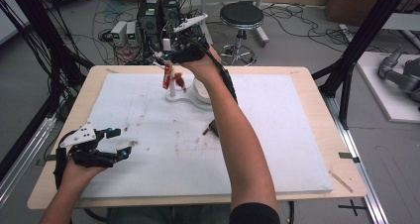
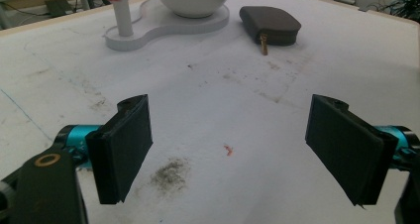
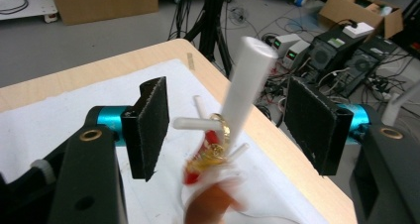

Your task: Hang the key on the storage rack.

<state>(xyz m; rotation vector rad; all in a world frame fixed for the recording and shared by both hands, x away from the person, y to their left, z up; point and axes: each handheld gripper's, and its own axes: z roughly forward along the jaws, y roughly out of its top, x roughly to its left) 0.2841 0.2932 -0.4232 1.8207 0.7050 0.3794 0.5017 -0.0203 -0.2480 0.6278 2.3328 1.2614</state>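
Observation:
A white jewellery stand (image 1: 184,96) stands at the far middle of the mat, with an upright post (image 1: 172,85) and a bowl (image 1: 202,91). Red and gold trinkets (image 1: 168,78) hang from the post's pegs. My right gripper (image 1: 166,60) hovers open over the post top. In the right gripper view the post (image 3: 245,85) rises between its spread jaws, untouched, with a gold ring (image 3: 220,125) and blurred red pieces (image 3: 195,174) on the pegs. My left gripper (image 1: 121,143) rests open near the mat's front left, holding nothing. A brown zip pouch (image 2: 271,23) lies beside the stand (image 2: 148,30).
A white foam mat (image 1: 277,135) covers the wooden table (image 1: 317,90). It carries dirt smudges (image 2: 171,174) and a red speck (image 2: 228,149). Beyond the far edge are power boxes (image 1: 158,16), cables and a stool (image 1: 241,17). Black frame legs (image 1: 346,60) stand at both sides.

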